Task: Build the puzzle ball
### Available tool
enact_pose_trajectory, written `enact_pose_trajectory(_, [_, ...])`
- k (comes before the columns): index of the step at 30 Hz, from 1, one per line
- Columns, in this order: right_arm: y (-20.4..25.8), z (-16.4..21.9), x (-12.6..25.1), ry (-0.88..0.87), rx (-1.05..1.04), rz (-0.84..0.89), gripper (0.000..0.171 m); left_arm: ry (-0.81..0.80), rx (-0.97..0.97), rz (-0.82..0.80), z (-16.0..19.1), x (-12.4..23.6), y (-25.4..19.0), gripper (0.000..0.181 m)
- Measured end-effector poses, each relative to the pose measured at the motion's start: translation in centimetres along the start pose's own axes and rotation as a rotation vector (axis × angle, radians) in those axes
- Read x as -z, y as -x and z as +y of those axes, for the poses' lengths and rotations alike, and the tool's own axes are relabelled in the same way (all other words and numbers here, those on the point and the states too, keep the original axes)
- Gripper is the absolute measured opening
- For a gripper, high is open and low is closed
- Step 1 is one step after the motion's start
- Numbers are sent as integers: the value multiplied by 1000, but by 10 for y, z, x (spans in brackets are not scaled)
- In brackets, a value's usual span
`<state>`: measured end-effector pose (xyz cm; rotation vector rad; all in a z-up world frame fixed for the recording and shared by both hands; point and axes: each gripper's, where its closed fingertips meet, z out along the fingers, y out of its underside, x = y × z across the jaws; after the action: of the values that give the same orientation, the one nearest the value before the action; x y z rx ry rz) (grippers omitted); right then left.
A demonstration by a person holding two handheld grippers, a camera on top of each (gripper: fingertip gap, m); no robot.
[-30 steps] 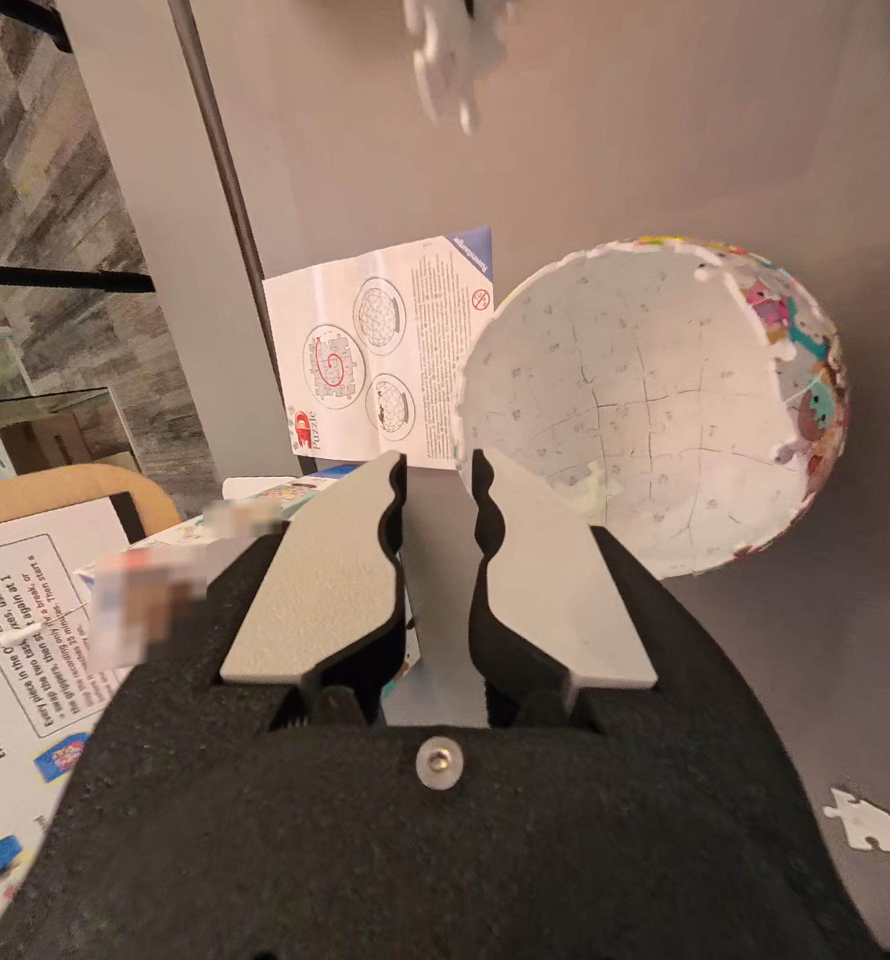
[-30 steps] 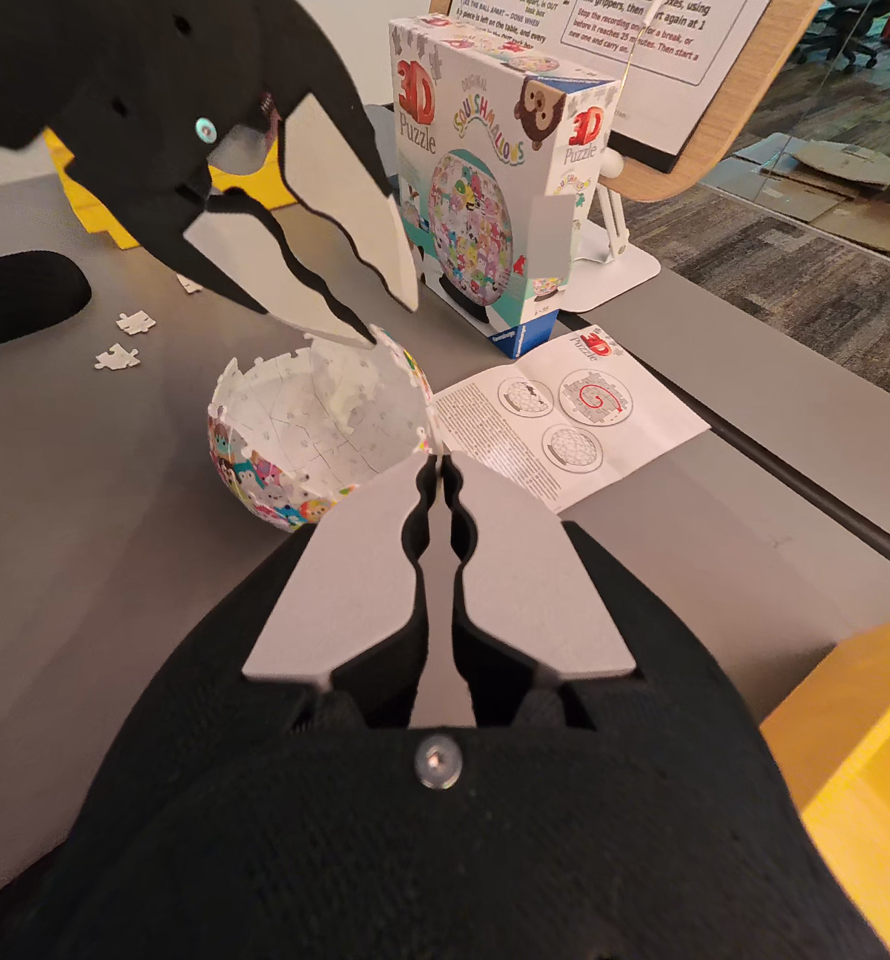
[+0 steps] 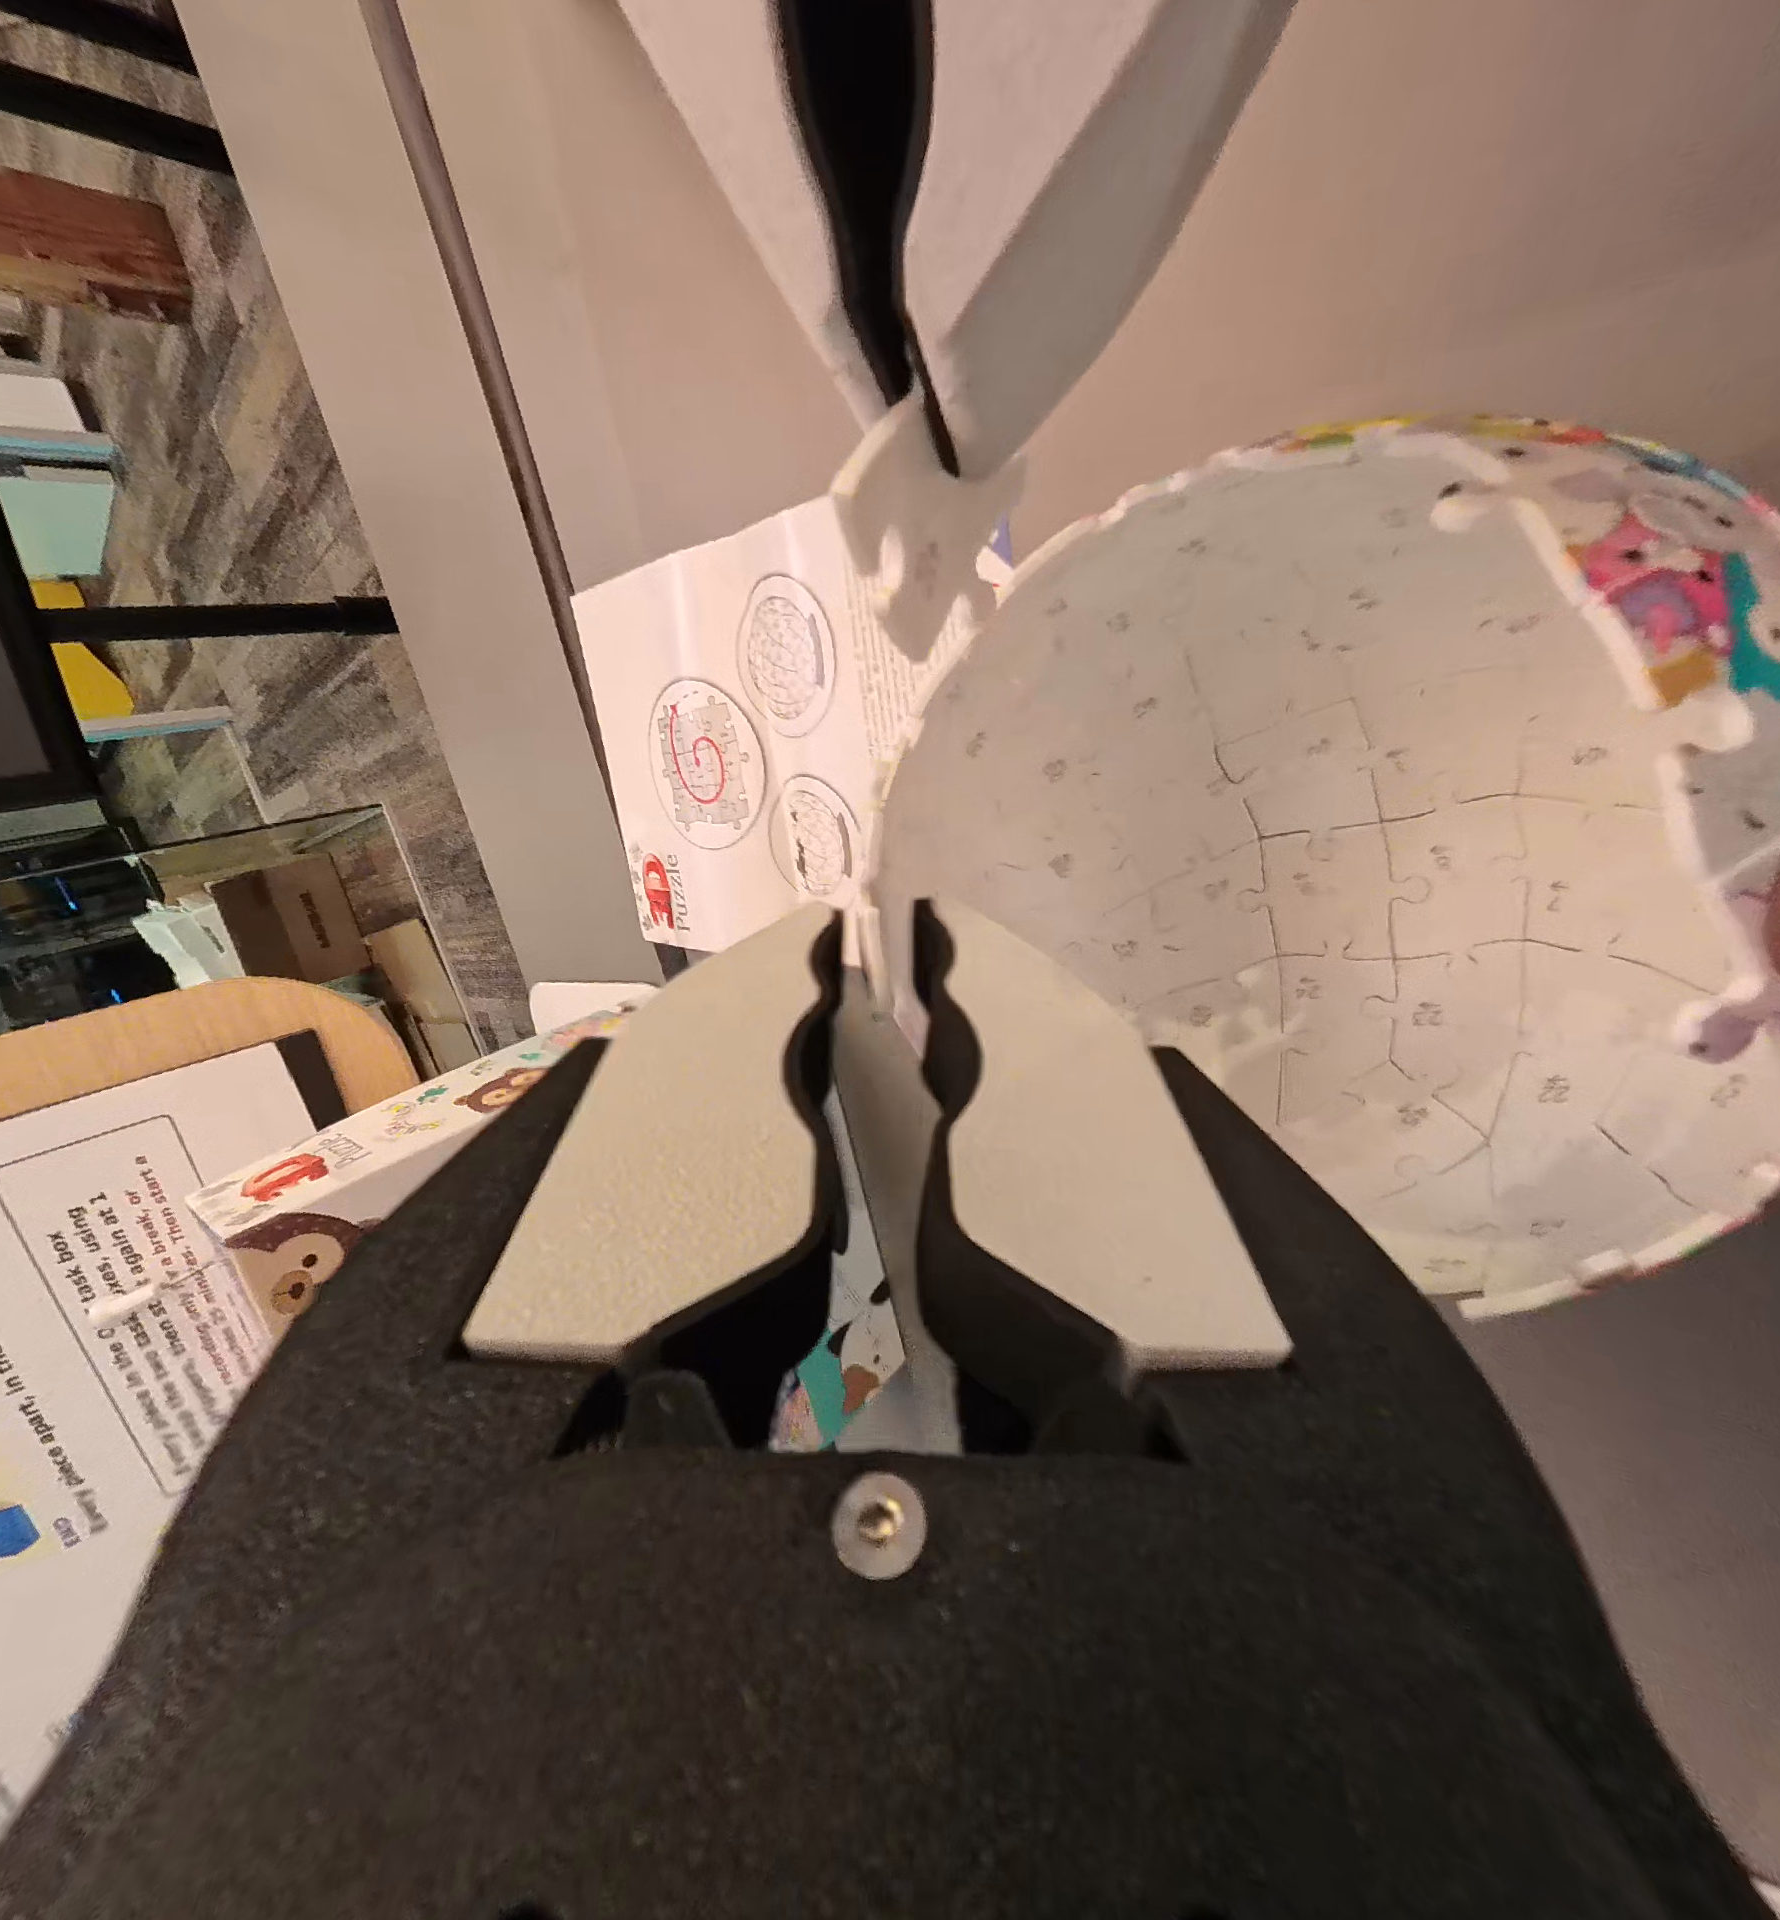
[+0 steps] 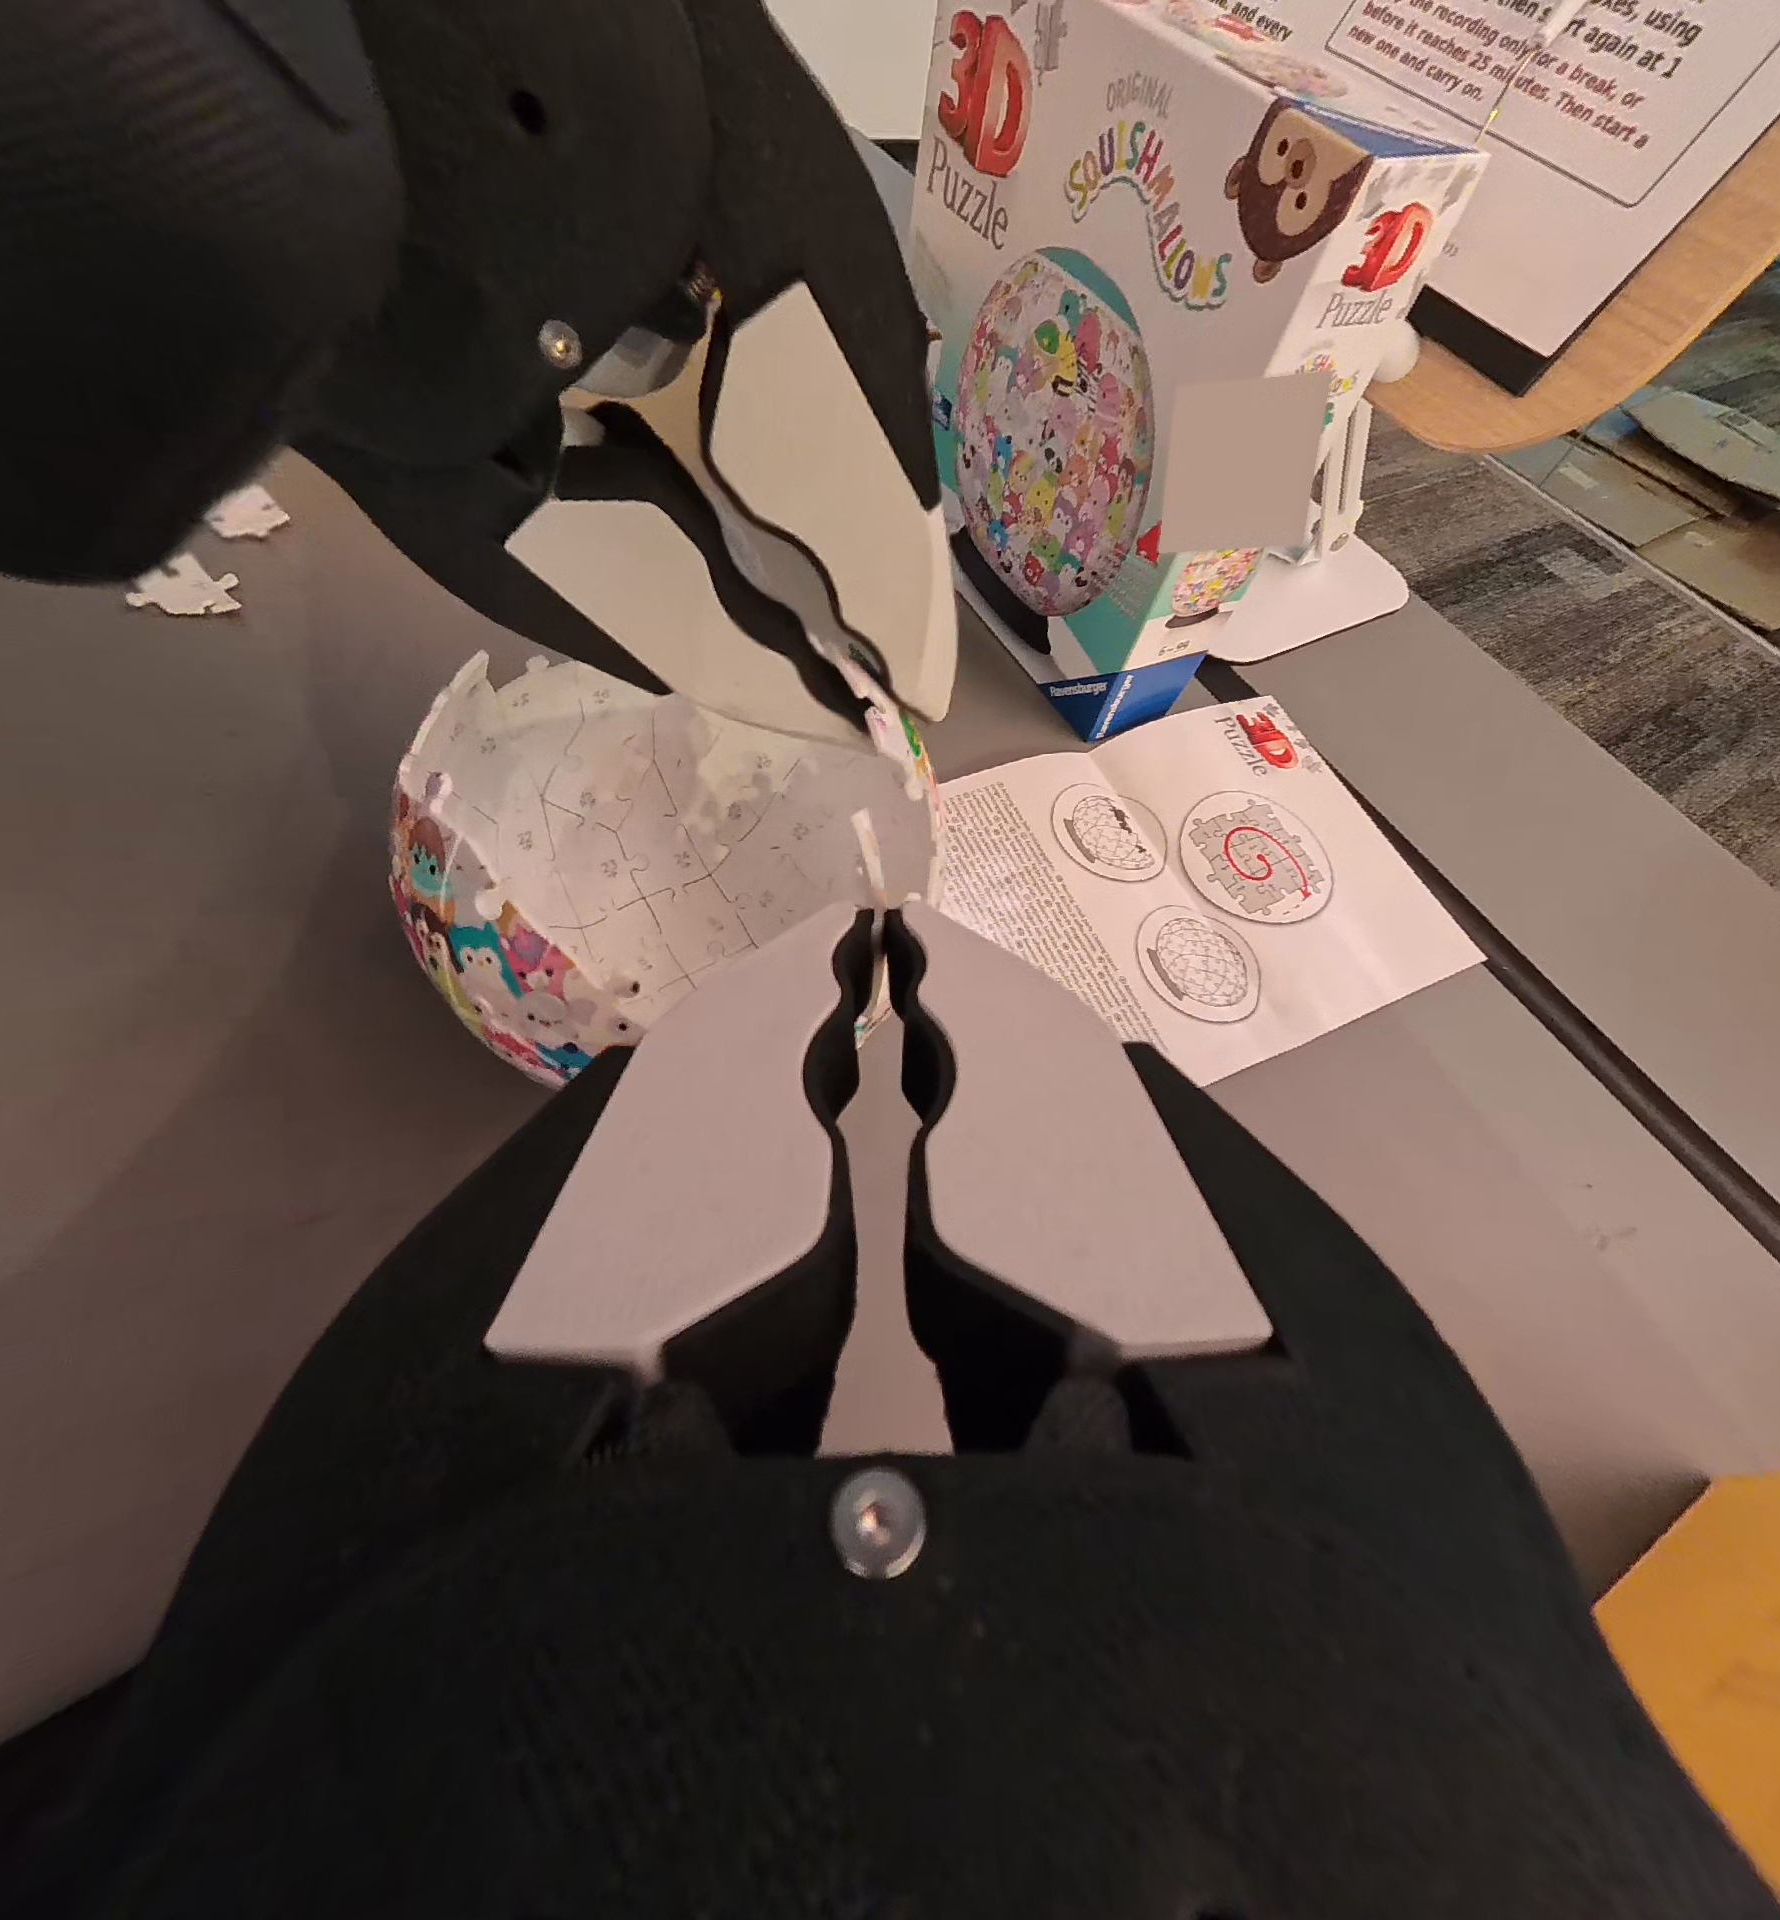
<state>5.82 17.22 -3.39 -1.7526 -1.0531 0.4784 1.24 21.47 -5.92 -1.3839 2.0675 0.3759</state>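
The half-built puzzle ball (image 3: 1385,883) lies on the grey table as an open bowl, white inside and colourful outside; it also shows in the right wrist view (image 4: 595,831). My left gripper (image 3: 875,930) is shut on the bowl's rim, and it reaches down from the upper left in the right wrist view (image 4: 891,717). My right gripper (image 4: 881,920) is shut on a white puzzle piece (image 4: 868,857), seen edge-on. In the left wrist view the right gripper (image 3: 922,447) comes from above and holds that piece (image 3: 917,540) just beside the rim.
The puzzle box (image 4: 1177,343) stands behind the ball, and the instruction leaflet (image 4: 1208,883) lies flat to its right. Loose white pieces (image 4: 185,592) lie at the far left. A sign board on a white stand is at the back right. A yellow surface (image 4: 1748,1662) is at the near right corner. Left tips to right tips: about 7 cm.
My left gripper has closed on the ball's rim. My right gripper has brought the piece in close to the rim.
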Motion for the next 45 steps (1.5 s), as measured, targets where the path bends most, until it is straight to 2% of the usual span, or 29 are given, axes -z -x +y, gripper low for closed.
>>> enact_pose_trajectory(2, [0, -2, -1, -11, 0, 1, 3, 25, 18, 7, 3, -2, 1, 27])
enact_pose_trajectory(13, [2, 3, -19, 79, 101, 53, 3, -122, 124, 165, -14, 23, 0, 32])
enact_pose_trajectory(17, [2, 6, -25, 125, 126, 76, 3, -164, 97, 183, -17, 26, 1, 37])
enact_pose_trajectory(25, [-3, 7, -32, 185, 189, 152, 3, -200, 5, 197, -24, 21, -1, 36])
enact_pose_trajectory(34, [-2, 6, -32, 171, 199, 141, 3, -240, -43, 245, -26, 23, -1, 35])
enact_pose_trajectory(45, [-3, 3, -30, 150, 257, 177, 4, -375, -42, 240, -34, 29, 2, 20])
